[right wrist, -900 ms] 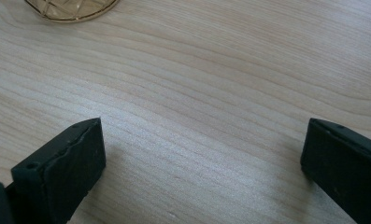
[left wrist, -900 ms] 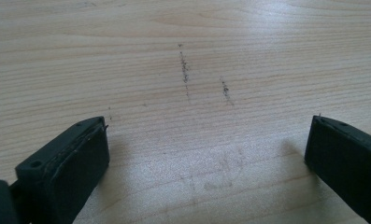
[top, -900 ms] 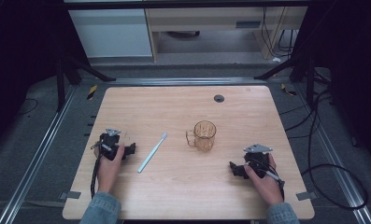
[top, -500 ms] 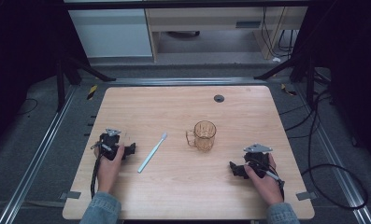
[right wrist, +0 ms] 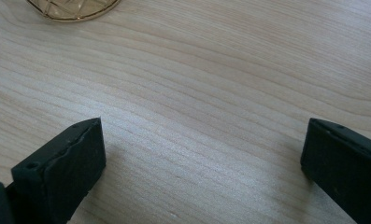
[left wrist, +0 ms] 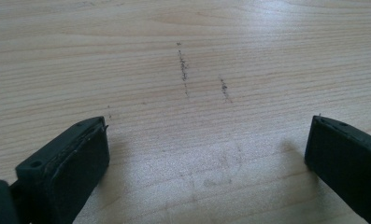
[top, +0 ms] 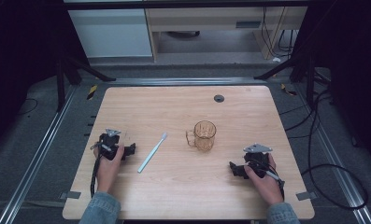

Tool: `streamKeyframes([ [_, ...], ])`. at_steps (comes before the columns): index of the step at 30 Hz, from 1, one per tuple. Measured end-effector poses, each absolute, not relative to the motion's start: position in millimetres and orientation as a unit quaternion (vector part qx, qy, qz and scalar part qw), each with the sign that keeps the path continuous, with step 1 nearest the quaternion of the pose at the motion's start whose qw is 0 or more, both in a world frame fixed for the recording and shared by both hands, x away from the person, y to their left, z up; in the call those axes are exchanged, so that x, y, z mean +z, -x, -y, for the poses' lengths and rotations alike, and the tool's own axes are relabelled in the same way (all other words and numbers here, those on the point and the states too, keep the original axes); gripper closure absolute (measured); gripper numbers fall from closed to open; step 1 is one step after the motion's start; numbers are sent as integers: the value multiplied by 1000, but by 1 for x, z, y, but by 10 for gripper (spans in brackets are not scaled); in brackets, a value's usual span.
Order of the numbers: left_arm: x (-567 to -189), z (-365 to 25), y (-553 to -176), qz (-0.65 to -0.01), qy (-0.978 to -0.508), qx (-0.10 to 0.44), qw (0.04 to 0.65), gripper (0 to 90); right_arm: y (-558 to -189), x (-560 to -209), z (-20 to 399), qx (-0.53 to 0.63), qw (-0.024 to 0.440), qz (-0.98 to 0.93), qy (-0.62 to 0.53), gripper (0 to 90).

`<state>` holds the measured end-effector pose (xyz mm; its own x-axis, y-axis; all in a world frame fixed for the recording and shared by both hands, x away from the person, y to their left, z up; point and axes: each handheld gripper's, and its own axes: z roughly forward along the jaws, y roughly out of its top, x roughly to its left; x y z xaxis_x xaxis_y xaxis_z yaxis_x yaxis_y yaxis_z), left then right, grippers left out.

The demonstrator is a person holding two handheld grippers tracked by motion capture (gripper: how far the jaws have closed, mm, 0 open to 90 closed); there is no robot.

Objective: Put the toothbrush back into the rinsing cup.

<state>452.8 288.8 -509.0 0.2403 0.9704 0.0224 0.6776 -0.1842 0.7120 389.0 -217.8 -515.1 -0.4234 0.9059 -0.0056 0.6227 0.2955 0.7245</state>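
Two grippers rest low on the wooden table (top: 248, 105), one in each of the person's hands. Left gripper (left wrist: 206, 154): jaws spread wide, bare wood grain between them with a few faint dark scuff marks, nothing gripped. In the high view the left gripper (top: 127, 150) sits near the table's left edge, jaws pointing toward the toothbrush (top: 152, 152). Right gripper (right wrist: 204, 154): jaws equally wide apart, only plain wood between them, nothing held. In the high view the right gripper (top: 234, 169) lies toward the near right corner, jaws pointing left across the table.

Toothbrush: slim, pale blue-white, lying flat on the wood, slanted with the head at its far end and the handle end nearer the person. It lies just right of the left gripper, not touching it.

Mug (top: 204, 136): clear amber glass, upright, handle on its left side, standing near the table's middle, between toothbrush and right gripper and apart from both. Its patterned base (right wrist: 71, 9) shows at the top left of the right gripper view.

Small dark round grommet (top: 219, 98) sits near the far edge. The far half of the table is open wood; open wood also lies between the two grippers along the near edge. Table corners are rounded; metal rails run along the floor on both sides.
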Motion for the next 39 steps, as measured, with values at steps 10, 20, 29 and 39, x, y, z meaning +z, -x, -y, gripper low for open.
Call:
streamKeyframes([
  [10,-501,-288,-446,-552,-731,255,311,56,-388,-515,218,331,213,-777,-491,4],
  [20,-440,-256,-421,-490,-761,243,348,91,-389,-516,218,332,216,-778,-487,4],
  [29,-421,-215,-424,-447,-819,193,303,97,-387,-515,217,332,209,-773,-499,4],
  [39,-415,-186,-432,-424,-845,163,282,94,-388,-516,218,332,216,-776,-490,5],
])
